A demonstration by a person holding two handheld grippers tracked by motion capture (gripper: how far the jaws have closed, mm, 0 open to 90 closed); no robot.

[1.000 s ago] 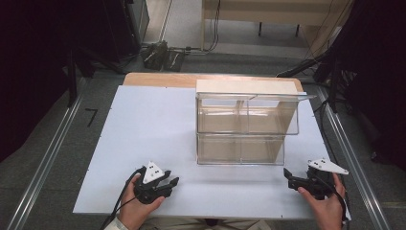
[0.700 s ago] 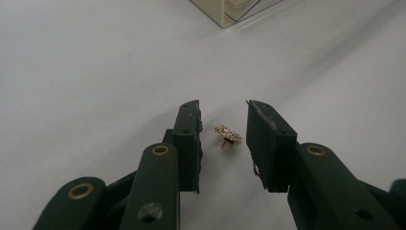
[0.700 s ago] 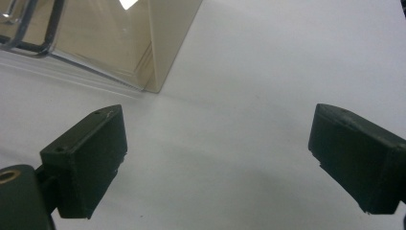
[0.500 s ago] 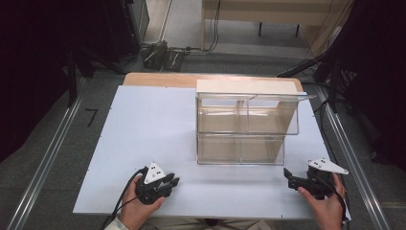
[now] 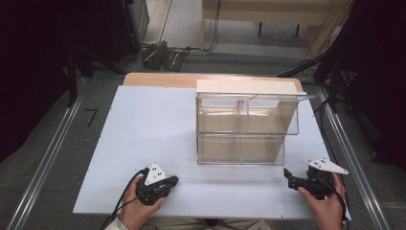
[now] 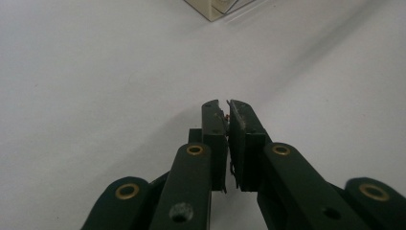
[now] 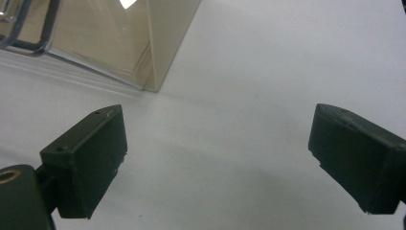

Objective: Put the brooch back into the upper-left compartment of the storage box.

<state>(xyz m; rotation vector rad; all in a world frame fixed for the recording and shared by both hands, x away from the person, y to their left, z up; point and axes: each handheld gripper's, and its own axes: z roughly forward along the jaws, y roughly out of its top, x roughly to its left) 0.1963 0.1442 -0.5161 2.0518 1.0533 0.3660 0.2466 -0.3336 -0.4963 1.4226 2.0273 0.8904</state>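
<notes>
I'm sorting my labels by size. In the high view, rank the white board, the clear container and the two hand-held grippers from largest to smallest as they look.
1. White board
2. Clear container
3. Left hand-held gripper and right hand-held gripper: alike, no ranking.

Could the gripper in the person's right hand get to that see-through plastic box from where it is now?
Probably yes. The right gripper sits open near the clear two-tier plastic box, whose near corner shows just ahead of its jaws, with bare white tabletop between them.
</notes>
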